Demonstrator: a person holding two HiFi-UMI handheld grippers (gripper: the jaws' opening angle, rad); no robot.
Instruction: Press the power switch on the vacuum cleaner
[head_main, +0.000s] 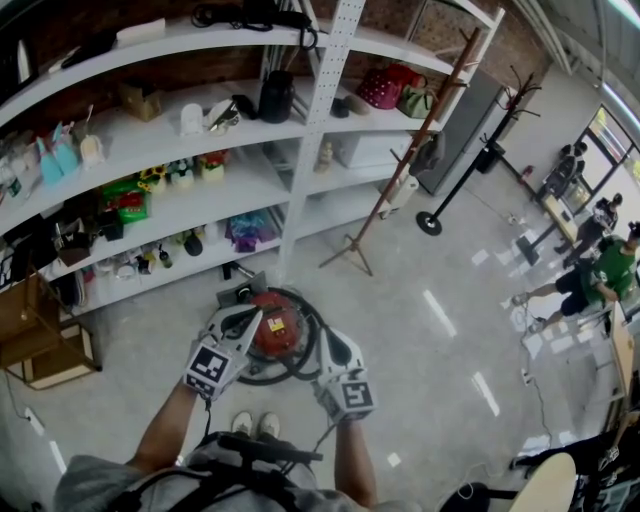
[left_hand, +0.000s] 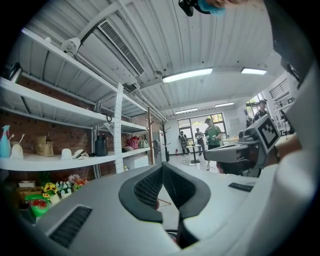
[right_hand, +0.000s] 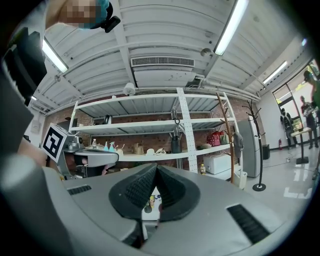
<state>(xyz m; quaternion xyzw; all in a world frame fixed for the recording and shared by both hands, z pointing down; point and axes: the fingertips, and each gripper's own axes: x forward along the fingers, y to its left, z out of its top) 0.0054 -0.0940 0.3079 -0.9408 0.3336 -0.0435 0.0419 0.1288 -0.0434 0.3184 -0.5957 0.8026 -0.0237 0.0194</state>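
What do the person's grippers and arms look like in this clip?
The left gripper and right gripper are light grey wedge-shaped shells with dark ribbed pads, each with a cube of black-and-white square markers. Thin cables trail back. The person wears a grey short-sleeved top under a black harness.

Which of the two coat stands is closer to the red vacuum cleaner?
The brown wooden coat stand with spread legs, beside the shelves. The black coat stand with the round base is farther from the vacuum cleaner.

text: none legible | labels: none legible | numbers: none legible
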